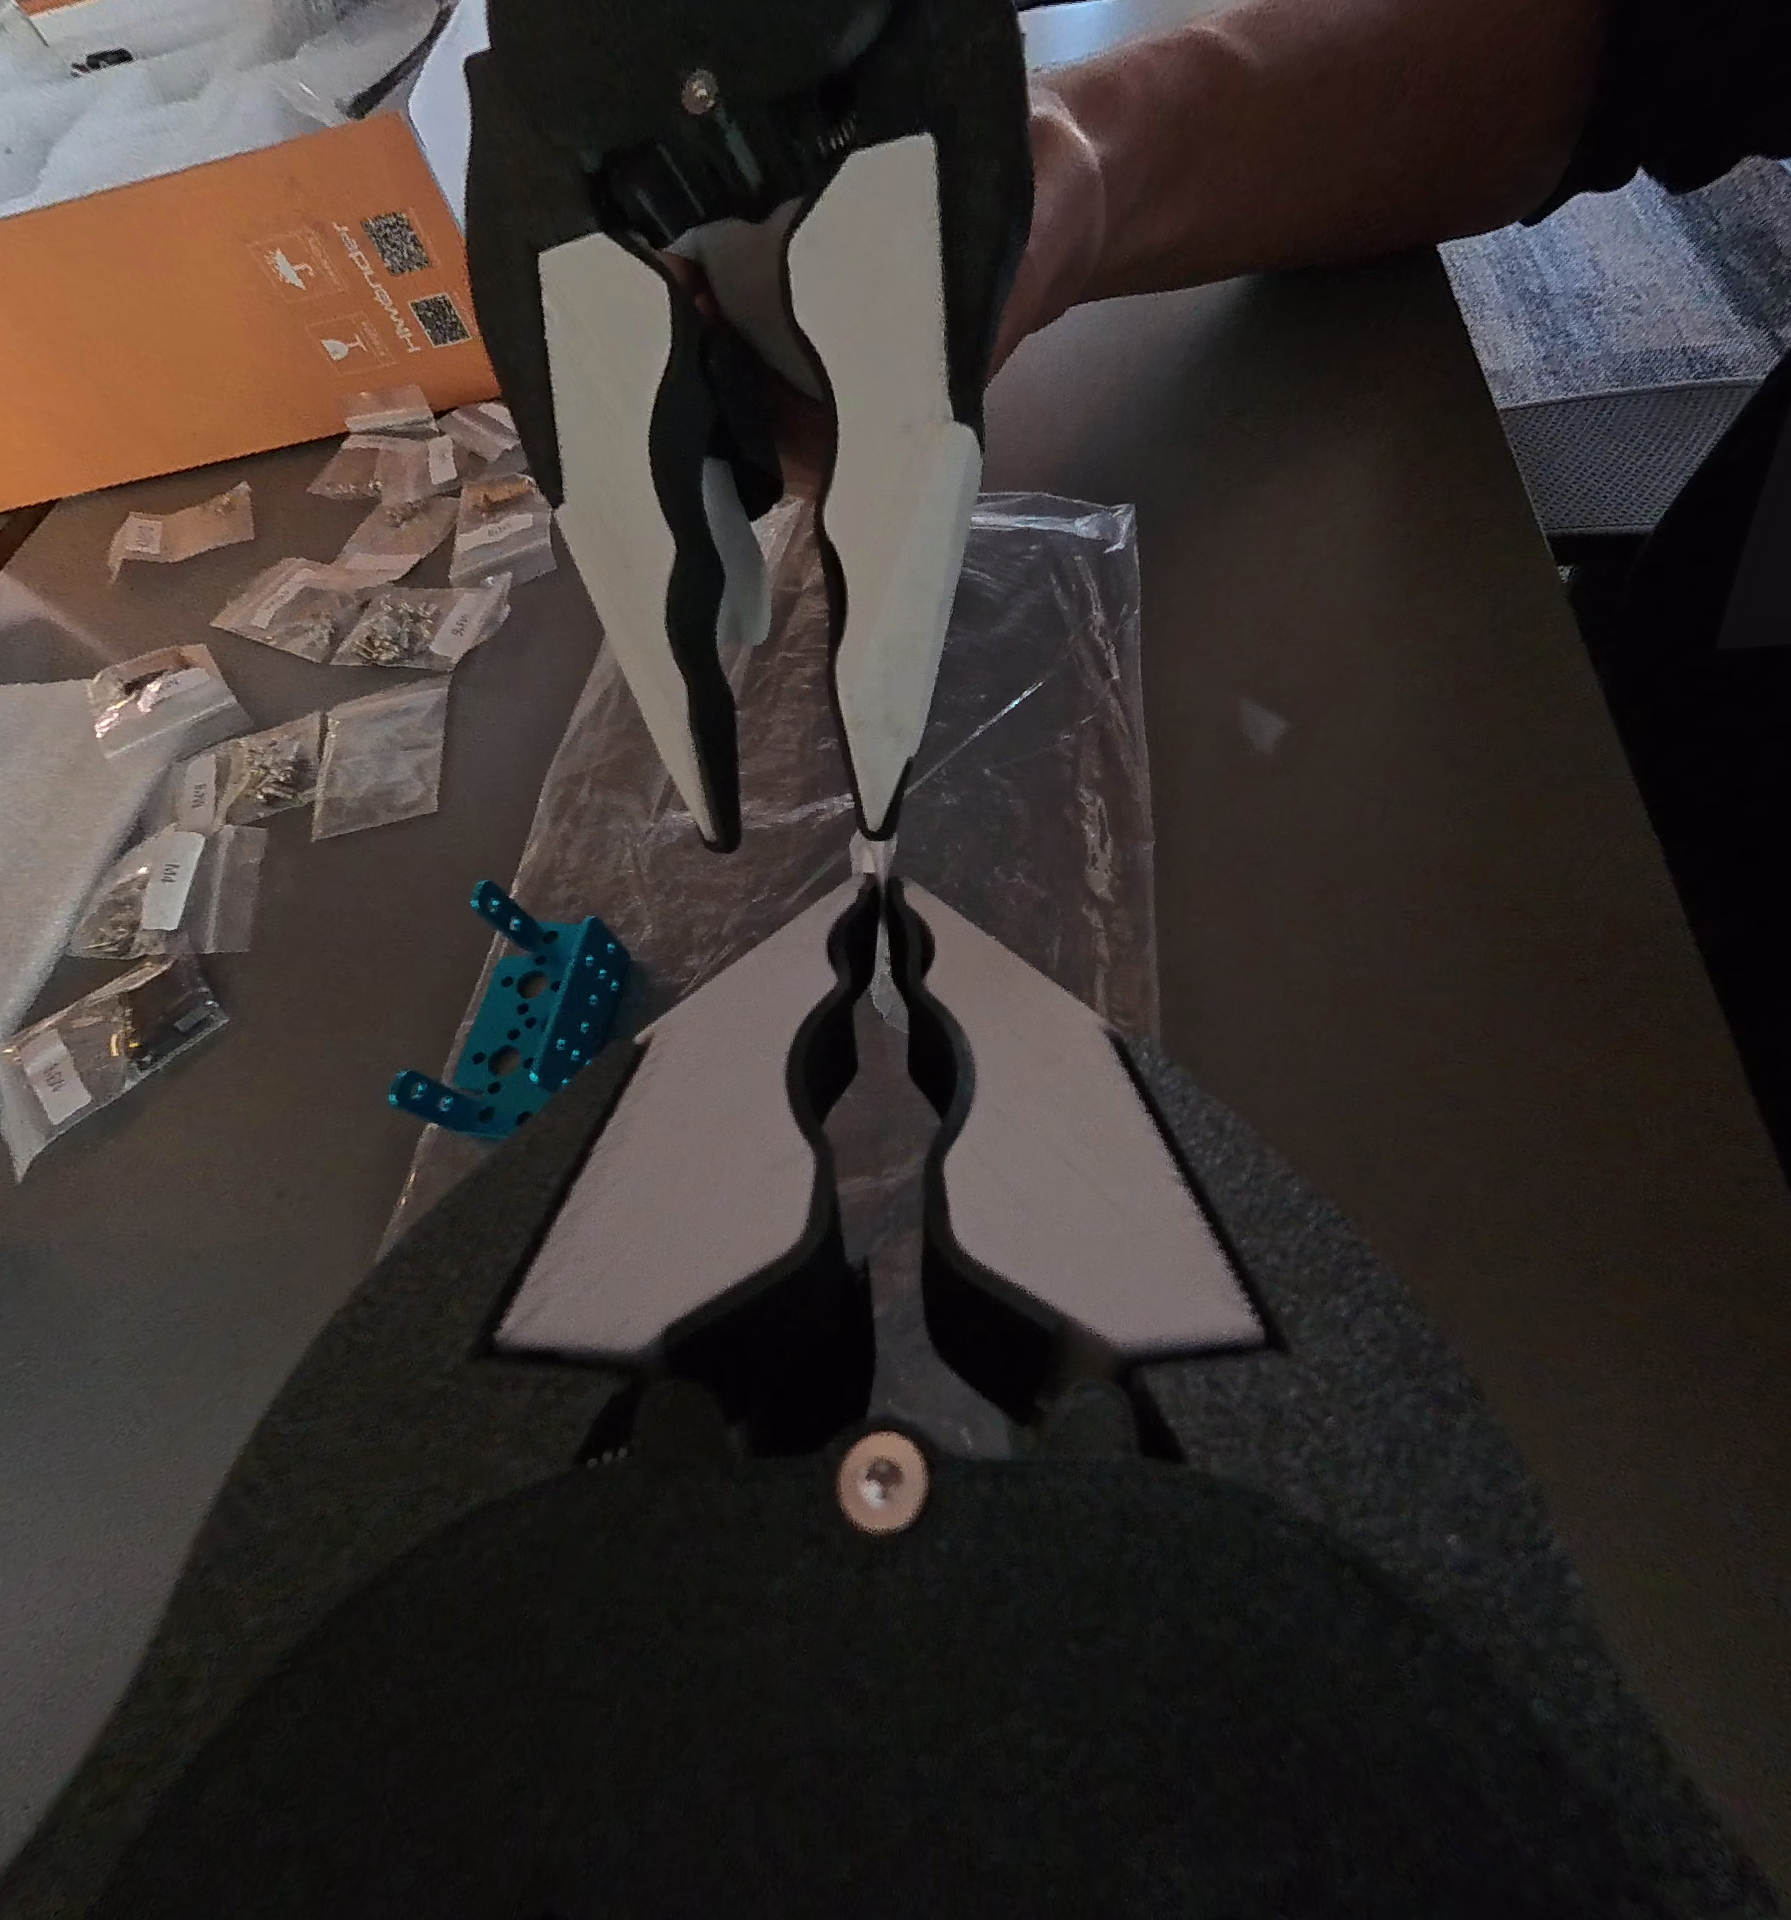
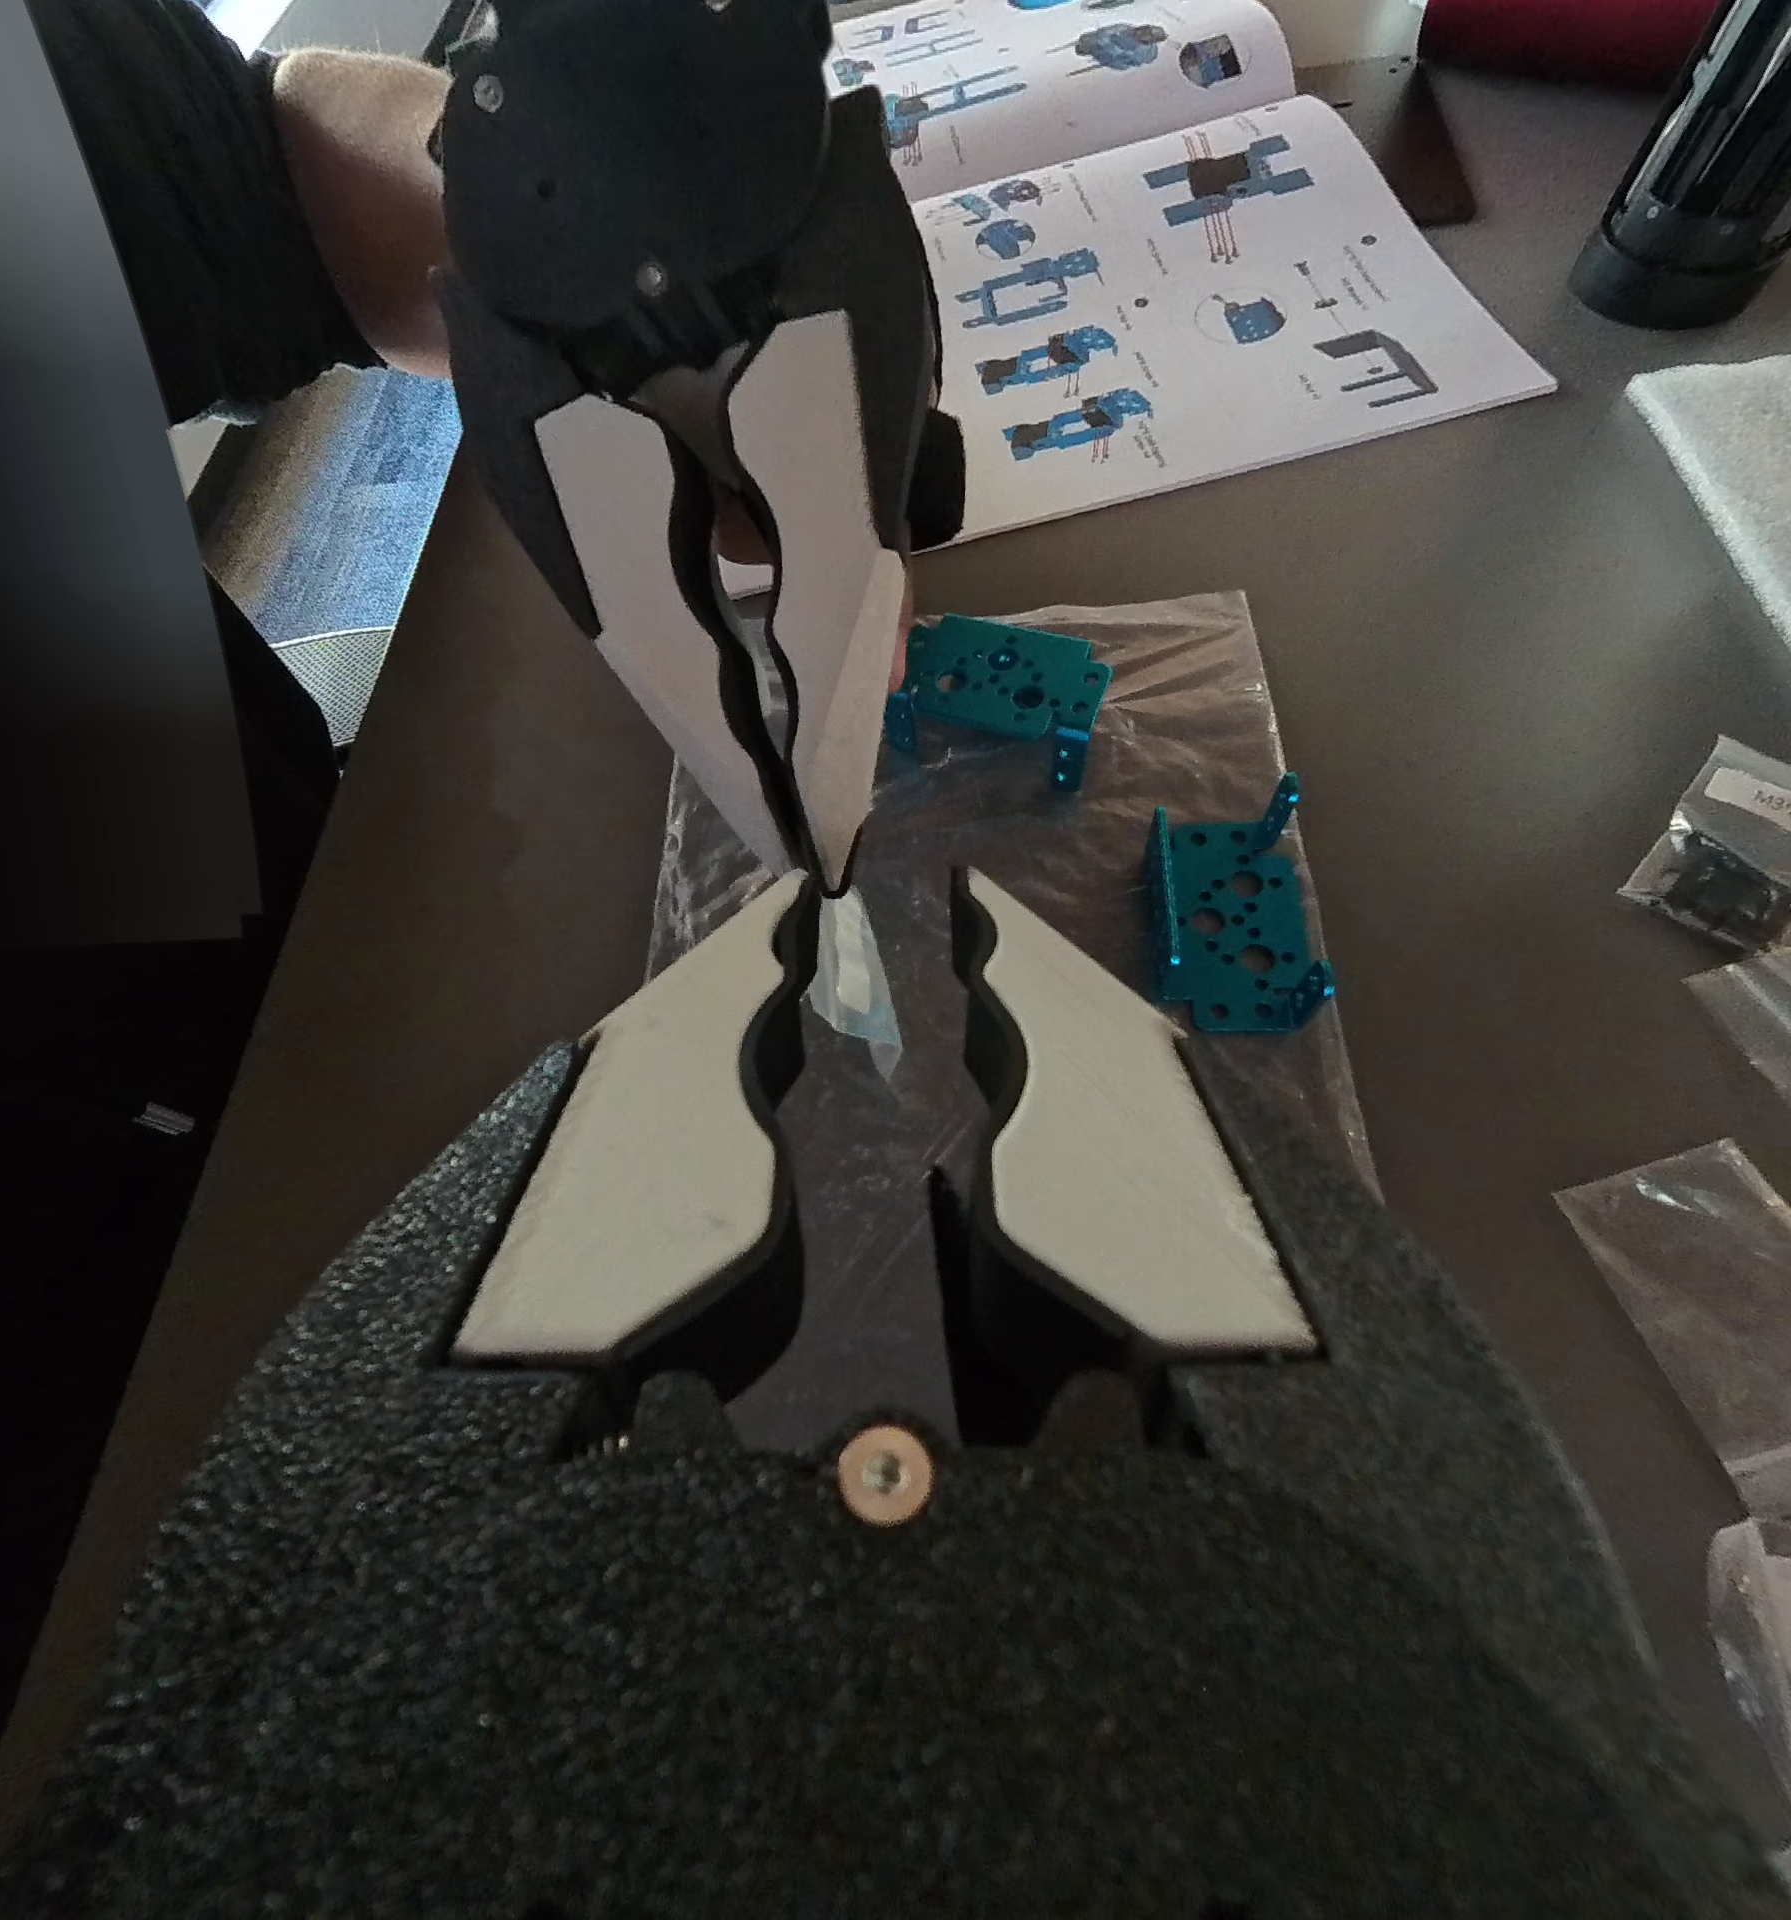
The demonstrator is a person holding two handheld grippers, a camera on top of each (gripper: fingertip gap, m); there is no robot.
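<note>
Jaws pressed together on my left gripper (image 1: 883, 896) pinch the plastic bag's (image 1: 1036, 665) near edge; my right gripper (image 2: 878, 883) is spread. Bag lies lengthwise between them, table edge (image 2: 392, 665) close.

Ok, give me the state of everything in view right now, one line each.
Left gripper: shut on a strip of the plastic bag.
Right gripper: open, the strip between its fingers.
Plastic bag: flat on the table, one strip pulled up.
Two blue brackets: lying loose on the bag.
Booklet: open.
Orange box: open.
Small parts bags: scattered, closed.
</note>
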